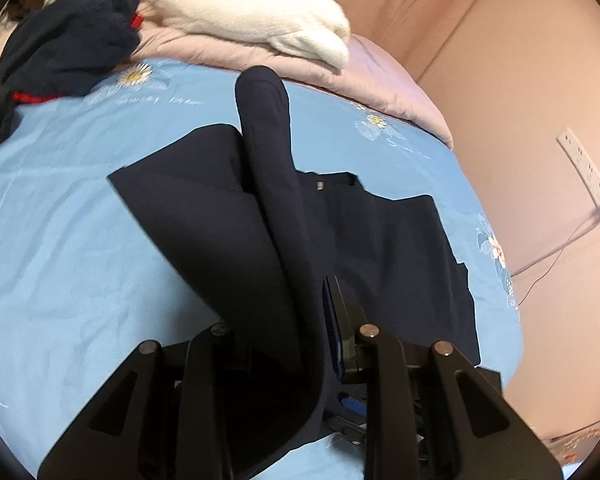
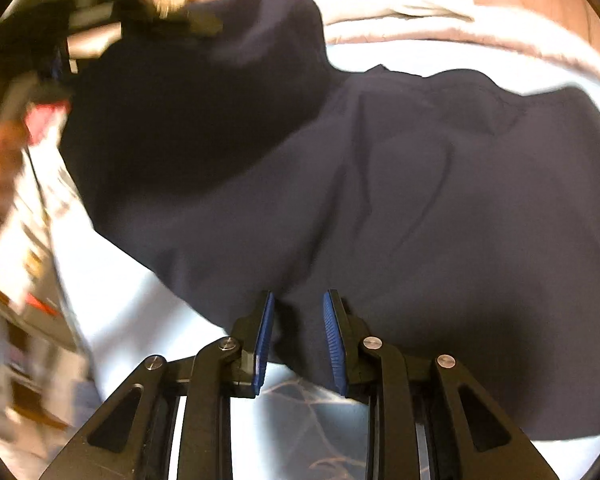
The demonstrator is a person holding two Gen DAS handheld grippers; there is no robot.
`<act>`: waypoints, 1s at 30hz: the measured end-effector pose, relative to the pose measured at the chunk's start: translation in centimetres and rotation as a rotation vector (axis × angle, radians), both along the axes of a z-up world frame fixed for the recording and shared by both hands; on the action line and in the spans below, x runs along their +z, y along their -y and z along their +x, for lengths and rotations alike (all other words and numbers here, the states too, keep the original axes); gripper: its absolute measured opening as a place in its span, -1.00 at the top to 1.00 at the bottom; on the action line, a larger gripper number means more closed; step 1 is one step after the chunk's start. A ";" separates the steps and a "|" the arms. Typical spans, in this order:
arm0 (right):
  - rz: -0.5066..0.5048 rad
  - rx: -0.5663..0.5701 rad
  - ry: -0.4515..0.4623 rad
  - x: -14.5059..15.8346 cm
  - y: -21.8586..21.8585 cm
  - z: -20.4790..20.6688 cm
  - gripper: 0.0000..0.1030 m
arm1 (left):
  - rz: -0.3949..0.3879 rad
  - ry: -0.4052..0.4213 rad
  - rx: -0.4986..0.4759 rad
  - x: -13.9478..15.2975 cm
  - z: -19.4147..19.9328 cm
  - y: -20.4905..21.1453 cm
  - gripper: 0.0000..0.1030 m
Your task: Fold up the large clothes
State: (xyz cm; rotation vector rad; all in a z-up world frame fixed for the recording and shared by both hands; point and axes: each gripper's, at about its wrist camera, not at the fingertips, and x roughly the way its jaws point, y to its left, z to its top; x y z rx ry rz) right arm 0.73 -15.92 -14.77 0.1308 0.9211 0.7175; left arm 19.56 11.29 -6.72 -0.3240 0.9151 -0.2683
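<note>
A dark navy garment (image 1: pixel 380 232) lies spread on the light blue bed sheet (image 1: pixel 60 240). My left gripper (image 1: pixel 300 320) is shut on a fold of it and lifts that part up, so the cloth stands in a tall ridge over the flat part. The cloth hides the left finger. In the right wrist view the same navy garment (image 2: pixel 380 200) fills the middle. My right gripper (image 2: pixel 298 340) is over its near edge, blue pads (image 2: pixel 334 344) apart, with cloth lying between them but not pinched.
A white folded garment (image 1: pixel 260 12) lies on a pink quilt (image 1: pixel 380 84) at the bed's far end. A navy and red garment (image 1: pixel 68 44) is heaped at the far left. A pink wall with a power strip (image 1: pixel 584 168) is on the right.
</note>
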 end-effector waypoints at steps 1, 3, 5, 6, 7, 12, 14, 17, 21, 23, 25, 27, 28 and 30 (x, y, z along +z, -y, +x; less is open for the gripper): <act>0.054 -0.025 -0.008 0.4 1.3 0.3 0.48 | 0.013 0.003 -0.007 0.2 0.1 0.5 0.52; 0.139 -0.073 -0.038 0.7 4.0 1.2 0.36 | 0.044 0.004 -0.027 0.7 0.3 2.2 0.52; 0.203 -0.139 -0.074 0.7 6.7 2.4 0.25 | 0.072 0.002 -0.057 0.9 0.8 4.2 0.52; 0.222 -0.160 -0.082 0.7 7.5 3.1 0.25 | 0.095 0.002 -0.080 0.9 1.1 5.4 0.52; 0.271 -0.196 -0.100 0.6 9.2 3.9 0.24 | 0.110 0.003 -0.094 0.8 1.2 6.2 0.51; 0.531 -0.285 -0.193 -0.6 13.3 6.4 0.09 | 0.168 -0.040 -0.185 -0.9 2.7 11.1 0.42; 0.675 -0.293 -0.250 -1.8 14.4 7.7 0.00 | 0.155 -0.074 -0.226 -1.8 3.2 12.2 0.15; 0.835 -0.277 -0.315 -3.0 14.8 9.1 -0.21 | 0.051 -0.148 -0.303 -3.1 3.6 12.8 -0.20; 0.900 -0.226 -0.343 -2.6 14.4 10.5 -0.49 | -0.031 -0.137 -0.325 -3.2 2.9 11.9 -0.33; 0.901 -0.158 -0.338 -1.1 12.2 10.9 -0.61 | -0.072 -0.132 -0.317 -3.6 2.5 11.1 -0.41; 0.872 -0.075 -0.327 0.1 10.7 12.5 -0.64 | -0.079 -0.130 -0.308 -4.2 2.1 10.4 -0.41; 0.791 -0.067 -0.325 0.7 8.9 13.6 -0.70 | -0.088 -0.126 -0.313 -4.5 1.8 9.9 -0.41; 0.770 -0.060 -0.332 0.9 8.4 13.6 -0.70 | -0.086 -0.117 -0.315 -4.4 1.8 10.1 -0.41; 0.755 -0.028 -0.359 1.0 7.0 14.5 -0.70 | -0.076 -0.098 -0.330 -4.3 1.5 10.3 -0.41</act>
